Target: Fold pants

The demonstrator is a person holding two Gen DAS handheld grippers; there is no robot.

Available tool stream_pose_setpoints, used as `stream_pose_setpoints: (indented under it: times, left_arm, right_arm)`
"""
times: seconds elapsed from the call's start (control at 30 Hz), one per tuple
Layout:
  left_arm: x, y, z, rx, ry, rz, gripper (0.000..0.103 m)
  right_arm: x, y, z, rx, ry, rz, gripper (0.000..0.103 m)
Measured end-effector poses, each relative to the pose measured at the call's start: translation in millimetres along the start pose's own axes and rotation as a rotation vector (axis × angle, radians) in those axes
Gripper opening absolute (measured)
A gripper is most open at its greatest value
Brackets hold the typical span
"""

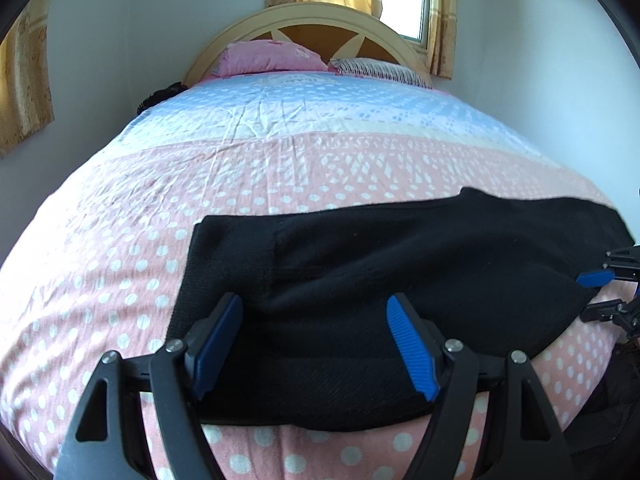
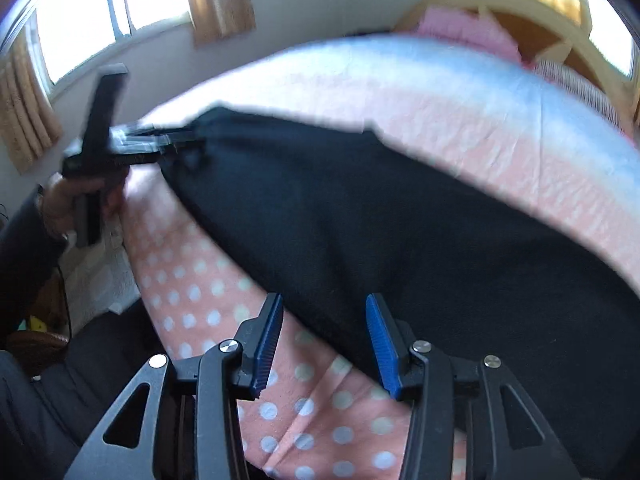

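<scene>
Black pants (image 1: 400, 264) lie folded lengthwise across the near part of the bed. My left gripper (image 1: 316, 340) is open, its blue pads (image 1: 218, 344) standing wide over the pants' left end, with cloth between them but not pinched. At the far right edge of that view my right gripper (image 1: 598, 296) sits at the pants' other end. The blurred right wrist view has the right gripper (image 2: 324, 340) open over the near edge of the pants (image 2: 360, 220). A hand (image 2: 64, 200) holds the left gripper (image 2: 188, 144) at the far end.
The bed has a pink polka-dot and blue sheet (image 1: 120, 240). A pink pillow (image 1: 268, 56) and a striped pillow (image 1: 380, 70) lie by the wooden headboard (image 1: 312, 12). A dark item (image 1: 160, 96) rests at the bed's far left edge. Curtained windows are behind.
</scene>
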State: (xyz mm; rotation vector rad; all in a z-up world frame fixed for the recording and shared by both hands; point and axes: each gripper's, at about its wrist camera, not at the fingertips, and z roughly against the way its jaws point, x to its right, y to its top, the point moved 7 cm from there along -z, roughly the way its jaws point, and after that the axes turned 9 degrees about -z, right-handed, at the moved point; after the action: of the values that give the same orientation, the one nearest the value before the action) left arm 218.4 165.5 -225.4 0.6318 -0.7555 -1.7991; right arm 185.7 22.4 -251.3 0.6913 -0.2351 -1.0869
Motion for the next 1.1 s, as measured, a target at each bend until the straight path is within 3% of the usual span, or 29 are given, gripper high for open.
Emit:
stream_pose_setpoints:
  times: [0.27,0.4,0.47,0.73,0.87,1.03,1.1]
  left_arm:
    - [-0.8,-1.0,-4.1,-0.01,0.032,-0.008,0.079]
    - [-1.3,-1.2,-6.4,-0.019,0.04,-0.011,0.08]
    - [-2.3,-1.4,-7.0,-0.021,0.039,-0.009,0.08]
    - [-2.1,-1.3,-6.9,-0.023,0.045,-0.01,0.081]
    - [-1.4,-0.4,-6.2,-0.013,0.046,-0.01,0.082]
    - [-4.7,2.2,-1.3,0.007,0.041,0.012,0.082]
    - [-11.8,3.9,3.8,0.024,0.065,0.034,0.087]
  right_arm:
    - [-27.8,25.4,19.0,0.077,0.053,0.047,0.046]
    - [-46.0,28.4,-3.4,0.044,0.078,0.067,0.046]
    - [-50.8,20.6,-23.4,-0.015,0.084,0.065,0.046]
    - [-56.3,15.0,-22.4,0.014,0.072,0.074,0.049]
    - [-43.4,16.3,-8.7,0.034,0.086,0.019,0.049]
    - [-6.8,19.1,16.3,0.1,0.038,-0.053,0.049]
    - [14.9,17.0,24.6,0.115,0.012,-0.102,0.049]
